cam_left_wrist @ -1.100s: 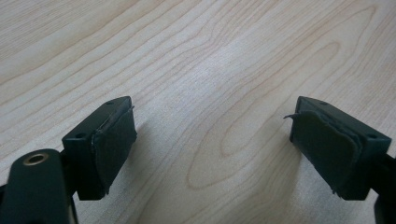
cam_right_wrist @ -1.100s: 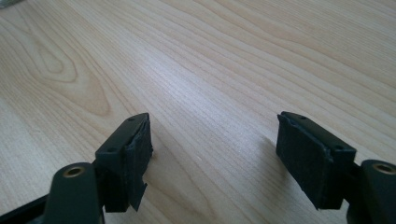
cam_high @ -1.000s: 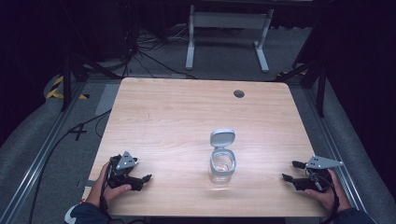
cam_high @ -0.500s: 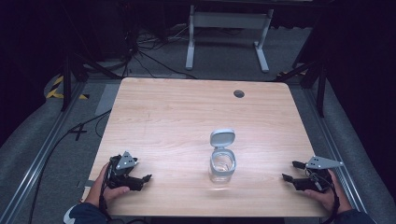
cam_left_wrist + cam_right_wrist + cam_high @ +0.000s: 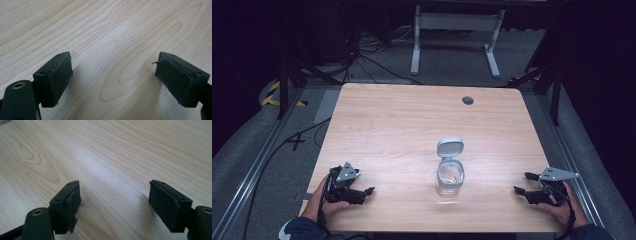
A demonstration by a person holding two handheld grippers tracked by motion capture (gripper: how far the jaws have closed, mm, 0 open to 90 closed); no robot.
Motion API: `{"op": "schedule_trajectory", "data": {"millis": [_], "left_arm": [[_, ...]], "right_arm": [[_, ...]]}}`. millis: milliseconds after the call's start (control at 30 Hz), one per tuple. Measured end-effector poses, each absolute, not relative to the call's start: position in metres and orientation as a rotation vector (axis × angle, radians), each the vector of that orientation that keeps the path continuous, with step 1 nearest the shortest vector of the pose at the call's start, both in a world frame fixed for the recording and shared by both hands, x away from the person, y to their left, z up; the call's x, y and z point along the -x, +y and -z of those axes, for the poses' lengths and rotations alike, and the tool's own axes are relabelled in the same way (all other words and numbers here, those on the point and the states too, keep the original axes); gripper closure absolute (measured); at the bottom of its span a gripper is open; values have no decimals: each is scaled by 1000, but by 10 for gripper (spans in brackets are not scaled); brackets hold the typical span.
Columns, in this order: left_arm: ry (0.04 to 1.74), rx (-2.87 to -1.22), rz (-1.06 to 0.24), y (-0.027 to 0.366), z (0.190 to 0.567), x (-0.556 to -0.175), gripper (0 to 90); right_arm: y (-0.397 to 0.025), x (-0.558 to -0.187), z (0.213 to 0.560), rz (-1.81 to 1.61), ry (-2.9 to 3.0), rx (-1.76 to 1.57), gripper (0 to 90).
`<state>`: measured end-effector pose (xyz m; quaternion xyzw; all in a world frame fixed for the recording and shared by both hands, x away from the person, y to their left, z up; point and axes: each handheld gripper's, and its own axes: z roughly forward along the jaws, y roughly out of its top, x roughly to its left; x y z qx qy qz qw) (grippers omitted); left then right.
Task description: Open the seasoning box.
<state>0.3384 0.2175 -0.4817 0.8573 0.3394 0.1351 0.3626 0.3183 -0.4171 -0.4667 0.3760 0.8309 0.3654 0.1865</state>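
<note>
Left gripper, right gripper gape at table corners; jar between.

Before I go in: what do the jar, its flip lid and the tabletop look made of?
Jar: clear and glossy; the table shows through it, so glass or hard plastic, can't tell which. Lid: opaque grey, matte, probably plastic. Tabletop: pale wood grain, smooth, perhaps laminate.

Jar on table, between claws.

No readable text, labels or numbers anywhere (table, jar, floor alike), nothing legible
</note>
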Motion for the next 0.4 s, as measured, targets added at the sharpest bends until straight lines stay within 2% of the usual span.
{"op": "schedule_trajectory", "data": {"millis": [400], "left_arm": [[878, -2205, -349, 217, 482, -339, 130]], "right_arm": [[-417, -319, 467, -1030, 2341, -1059, 252]]}}
